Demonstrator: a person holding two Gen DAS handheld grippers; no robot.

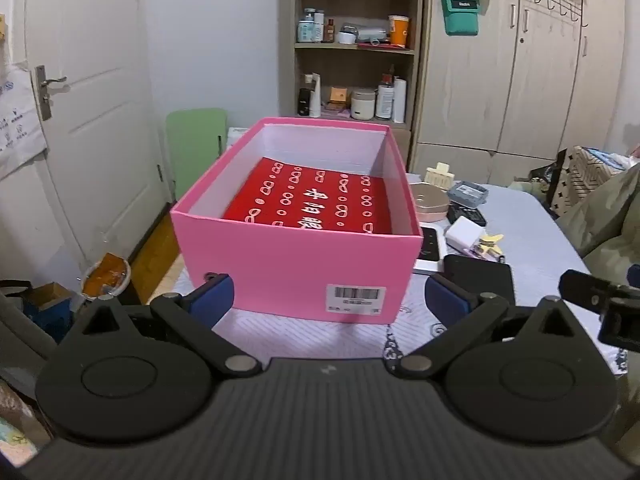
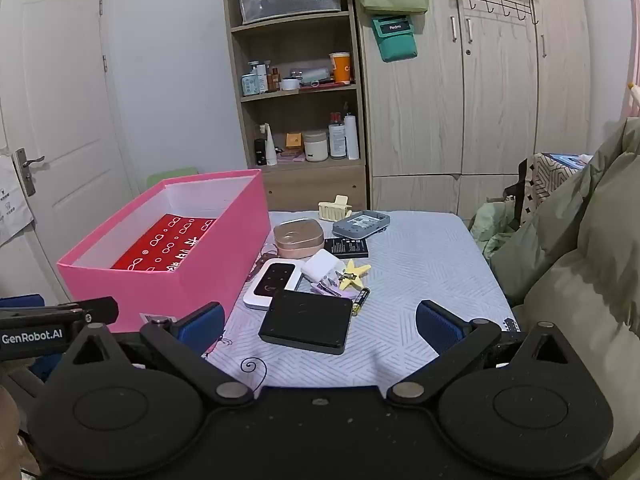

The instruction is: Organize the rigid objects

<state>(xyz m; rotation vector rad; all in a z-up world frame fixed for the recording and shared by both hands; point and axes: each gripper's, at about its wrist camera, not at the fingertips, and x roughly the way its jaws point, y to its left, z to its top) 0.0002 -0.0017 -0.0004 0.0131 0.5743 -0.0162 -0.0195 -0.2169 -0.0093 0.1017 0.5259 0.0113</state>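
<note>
- Dead ahead of the left gripper [image 1: 326, 300]: pink box [image 1: 296, 268], open top, largest item here, with a red printed sheet [image 1: 316, 204] flat on its floor. Jaws spread wide, nothing between them.
- Right gripper [image 2: 318, 326]: also spread wide and empty, angled down at the clutter just right of the box.
- Nearest its pads: black flat case [image 2: 306, 322], lying flat and low. Risk, as I judge it: pads skid over the top instead of catching its edges.
- Beyond that: white device with dark face [image 2: 274, 282], rose-gold case [image 2: 298, 238], grey tray [image 2: 360, 224], white charger [image 2: 320, 266].
- Smallest: yellow star clip [image 2: 354, 272] and battery [image 2: 360, 300], touching or almost touching their neighbours. Likely failure: grabbing one drags another, or the battery rolls off the bedcover [image 2: 420, 280].
</note>
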